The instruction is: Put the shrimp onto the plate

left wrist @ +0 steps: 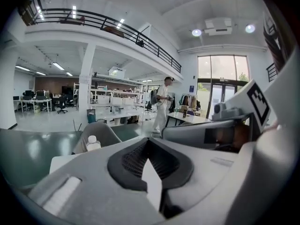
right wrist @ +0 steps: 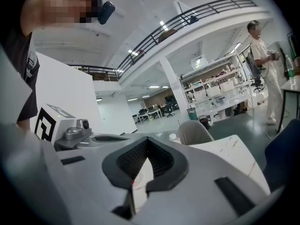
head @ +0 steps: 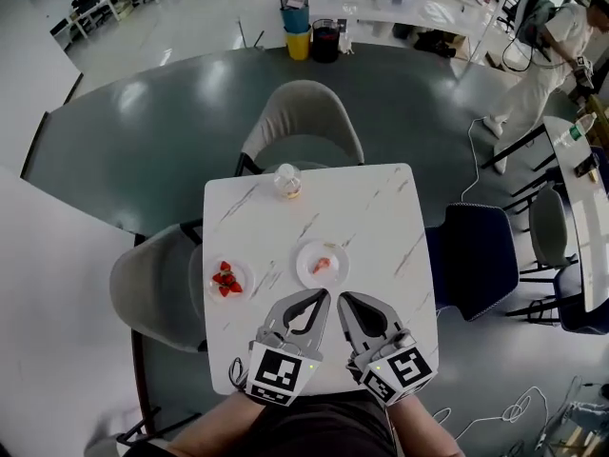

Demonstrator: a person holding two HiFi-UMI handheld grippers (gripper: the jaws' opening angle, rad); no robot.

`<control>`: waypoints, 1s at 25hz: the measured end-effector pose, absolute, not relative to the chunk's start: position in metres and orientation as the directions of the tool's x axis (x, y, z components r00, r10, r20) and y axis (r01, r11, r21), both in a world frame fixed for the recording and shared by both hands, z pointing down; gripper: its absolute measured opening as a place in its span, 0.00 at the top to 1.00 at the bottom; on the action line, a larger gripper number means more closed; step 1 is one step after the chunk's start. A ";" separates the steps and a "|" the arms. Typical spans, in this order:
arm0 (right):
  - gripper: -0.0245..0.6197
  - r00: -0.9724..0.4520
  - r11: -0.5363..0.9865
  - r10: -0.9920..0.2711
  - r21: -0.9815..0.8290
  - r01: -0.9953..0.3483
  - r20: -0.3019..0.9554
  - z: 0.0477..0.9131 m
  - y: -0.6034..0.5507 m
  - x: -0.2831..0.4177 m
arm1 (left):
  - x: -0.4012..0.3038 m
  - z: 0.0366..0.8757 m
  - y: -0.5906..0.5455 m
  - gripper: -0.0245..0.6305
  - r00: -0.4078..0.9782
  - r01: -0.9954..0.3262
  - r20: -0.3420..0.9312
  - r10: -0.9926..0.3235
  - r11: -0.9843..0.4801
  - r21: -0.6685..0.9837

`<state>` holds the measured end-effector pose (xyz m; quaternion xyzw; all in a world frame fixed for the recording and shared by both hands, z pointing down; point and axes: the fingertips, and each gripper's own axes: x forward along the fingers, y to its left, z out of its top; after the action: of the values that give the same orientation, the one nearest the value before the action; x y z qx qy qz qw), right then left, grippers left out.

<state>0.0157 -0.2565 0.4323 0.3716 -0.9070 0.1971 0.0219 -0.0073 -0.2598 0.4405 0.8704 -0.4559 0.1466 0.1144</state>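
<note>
Lying on a round white plate [head: 303, 253] near the middle of the marble-topped table [head: 381, 217] is the shrimp [head: 322, 265], a small pink piece just off the plate's centre. Neither tool touches it.

The left gripper [head: 321, 296] and the right gripper [head: 344, 298] sit side by side at the near edge of the table, just short of the plate, both pointing toward it. In its own view the left gripper [left wrist: 147, 140] has its dark ribbed fingers [left wrist: 129, 161] pressed together at the tips. Only a narrow wedge of tabletop shows below them and nothing is pinched. The right gripper [right wrist: 146, 139] is the same: its fingers [right wrist: 126, 161] meet at the tips, with a sliver of white surface and a speck of red showing through the gap.

To the left of the plate, well apart from it, a smaller dish [head: 246, 270] carries cut strawberries [head: 226, 280]. A small capped bottle [head: 287, 181] stands at the far edge of the table.

A grey chair [head: 303, 112] is tucked in at the far side, another grey chair [head: 152, 288] at the left, and a dark blue chair [head: 474, 255] at the right. Across the room a person in white [head: 542, 55] stands by another table.
</note>
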 end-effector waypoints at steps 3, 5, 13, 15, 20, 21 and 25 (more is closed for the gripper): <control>0.96 -0.719 0.654 -0.675 -0.316 -0.688 0.168 0.416 -0.252 0.014 | -0.006 0.421 -0.249 0.95 0.546 -0.826 0.328 -0.771 -0.560 0.059; 0.96 -0.713 0.655 -0.683 -0.300 -0.694 0.157 0.407 -0.250 0.014 | -0.008 0.408 -0.245 0.95 0.546 -0.829 0.304 -0.781 -0.556 0.061; 0.96 -0.714 0.673 -0.692 -0.258 -0.693 0.111 0.366 -0.235 0.010 | -0.022 0.364 -0.230 0.95 0.540 -0.839 0.221 -0.812 -0.539 0.067; 0.96 -0.715 0.676 -0.691 -0.253 -0.692 0.108 0.357 -0.230 0.008 | -0.025 0.354 -0.225 0.95 0.543 -0.838 0.204 -0.815 -0.541 0.071; 0.96 -0.714 0.687 -0.694 -0.209 -0.696 0.092 0.338 -0.217 0.004 | -0.026 0.334 -0.212 0.95 0.559 -0.829 0.161 -0.813 -0.556 0.069; 0.96 -0.713 0.689 -0.696 -0.196 -0.697 0.086 0.335 -0.216 0.002 | -0.027 0.331 -0.211 0.95 0.560 -0.828 0.152 -0.814 -0.557 0.067; 0.96 -0.711 0.695 -0.700 -0.159 -0.701 0.070 0.324 -0.213 0.000 | -0.028 0.325 -0.208 0.95 0.561 -0.827 0.128 -0.818 -0.559 0.057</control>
<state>-0.0003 -0.2128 0.3237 0.3803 -0.9207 0.0873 0.0017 -0.0282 -0.2083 0.3252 0.8818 -0.4663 0.0433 0.0551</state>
